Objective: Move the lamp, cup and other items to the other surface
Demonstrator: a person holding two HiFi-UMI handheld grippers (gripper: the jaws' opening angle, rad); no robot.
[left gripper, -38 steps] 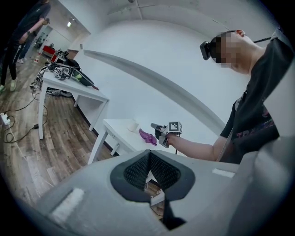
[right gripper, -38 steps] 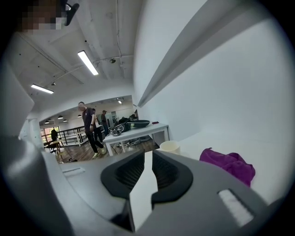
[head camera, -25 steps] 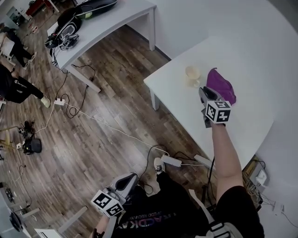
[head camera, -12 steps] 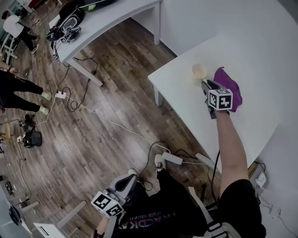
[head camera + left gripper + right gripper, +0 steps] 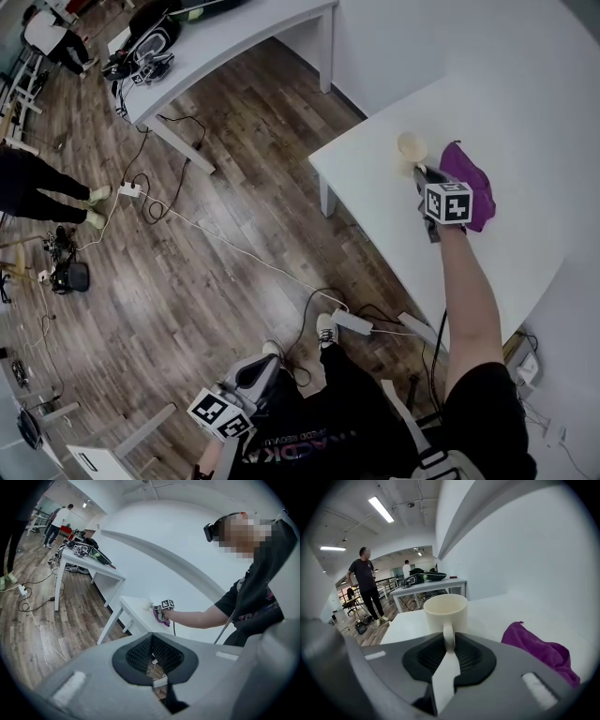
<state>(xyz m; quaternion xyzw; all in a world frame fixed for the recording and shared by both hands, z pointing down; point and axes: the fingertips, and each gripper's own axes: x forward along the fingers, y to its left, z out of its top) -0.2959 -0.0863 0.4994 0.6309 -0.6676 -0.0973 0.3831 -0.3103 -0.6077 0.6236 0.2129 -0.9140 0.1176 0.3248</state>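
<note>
Right gripper [image 5: 448, 638] is clenching on the thin looped handle [image 5: 448, 631] of the cream-coloured smooth cylindrical cup [image 5: 445, 611]. Its jaws have just been closing, and the black ribbed pads [image 5: 471, 656] are pressing on the handle from both sides. The cup is standing upright with its mouth open on the matte white rectangular table [image 5: 405, 620], close to the table's far edge in the head view. The crumpled purple soft cloth [image 5: 541, 651] is lying in a loose heap just to the right of the cup, apart from it. In the head view the right gripper [image 5: 419, 172] is reaching out over the table [image 5: 375, 220] on a bare outstretched arm, with the cup [image 5: 410, 145] at its tip and the cloth [image 5: 476, 173] beside its marker cube. Left gripper [image 5: 265, 358] is hanging low by the person's leg, over the dark wood-plank floor [image 5: 216, 253]. In its own view the left gripper [image 5: 151, 637] is showing its textured pad tips meeting, with nothing between them. A white power strip [image 5: 345, 324] and thin cables are lying on the floor.
</note>
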